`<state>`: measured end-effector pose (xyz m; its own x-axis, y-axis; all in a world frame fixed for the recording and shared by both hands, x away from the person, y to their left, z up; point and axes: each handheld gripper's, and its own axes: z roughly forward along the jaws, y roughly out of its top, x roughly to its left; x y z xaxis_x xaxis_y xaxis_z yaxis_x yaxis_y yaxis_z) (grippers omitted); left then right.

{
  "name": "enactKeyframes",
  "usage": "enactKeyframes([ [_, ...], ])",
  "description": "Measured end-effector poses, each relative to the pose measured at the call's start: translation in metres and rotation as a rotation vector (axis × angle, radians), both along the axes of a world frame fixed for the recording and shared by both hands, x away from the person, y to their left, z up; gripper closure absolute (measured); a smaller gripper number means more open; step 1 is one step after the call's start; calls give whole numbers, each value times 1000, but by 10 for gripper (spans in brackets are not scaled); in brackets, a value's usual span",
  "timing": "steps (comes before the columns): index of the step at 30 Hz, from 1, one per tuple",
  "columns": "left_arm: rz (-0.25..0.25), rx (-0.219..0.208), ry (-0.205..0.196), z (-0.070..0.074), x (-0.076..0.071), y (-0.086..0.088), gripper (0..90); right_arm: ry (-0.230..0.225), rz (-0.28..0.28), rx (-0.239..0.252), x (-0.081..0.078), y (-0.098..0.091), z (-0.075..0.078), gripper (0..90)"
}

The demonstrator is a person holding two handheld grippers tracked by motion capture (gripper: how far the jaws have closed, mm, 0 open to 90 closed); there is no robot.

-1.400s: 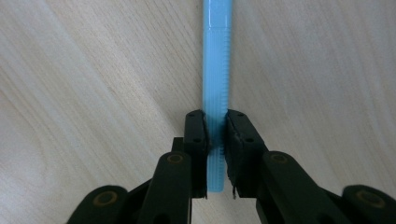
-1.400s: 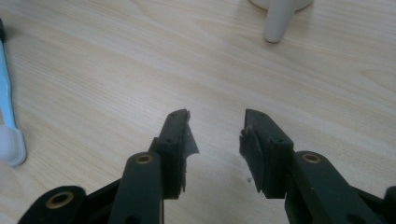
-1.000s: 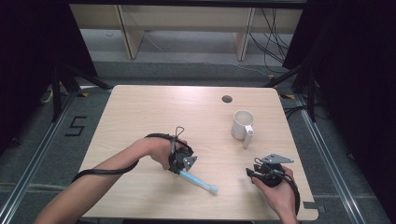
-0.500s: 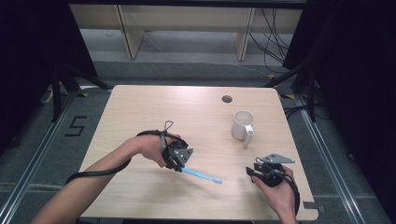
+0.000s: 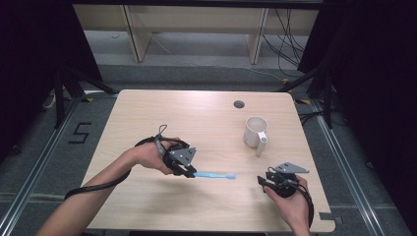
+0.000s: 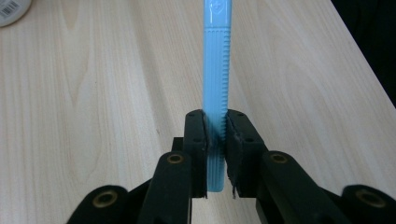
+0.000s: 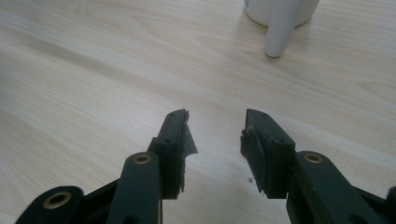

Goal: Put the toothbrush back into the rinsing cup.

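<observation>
High view puts the left gripper (image 5: 189, 170) near the middle of the pale wooden table (image 5: 196, 113), pinching a slim light-blue plastic toothbrush (image 5: 215, 175) that points level toward the person's right, just above the tabletop. Left gripper view confirms the hold: both black pads clamp the ribbed handle (image 6: 215, 107) close to its butt end, with the rest running straight ahead.

Right gripper (image 5: 268, 181) sits near the front right corner, jaws spread with nothing between them; in its own view (image 7: 215, 135) bare wood shows in the gap.

Judging from the layout, the step in hand is the carry: the brush is lifted and aimed roughly toward the white ceramic mug (image 5: 255, 131) standing upright farther back on the right. A likely next move calls for swinging the brush over the mug's rim, tipping it upright and lowering it inside before letting go; the free gripper could steady the mug by its handle (image 7: 280, 32).

Bristles are hard to make out, since the far tip is a small blur from above and is cut off at the top edge in the left gripper view. Most of the mug's body is cropped in the right gripper view.
</observation>
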<state>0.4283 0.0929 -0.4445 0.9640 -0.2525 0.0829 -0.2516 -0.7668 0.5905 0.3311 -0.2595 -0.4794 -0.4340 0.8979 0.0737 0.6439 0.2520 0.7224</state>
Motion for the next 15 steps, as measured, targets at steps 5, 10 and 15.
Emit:
enactKeyframes([
  [5,31,-73,-10,-3,-2,7,785,-14,-7,20,0,3,-1,600],
  [10,60,-128,-7,-3,-3,13,785,-31,7,4,1,3,0,600],
  [15,107,-199,5,-6,-3,20,785,-18,-3,19,-1,6,0,599],
])
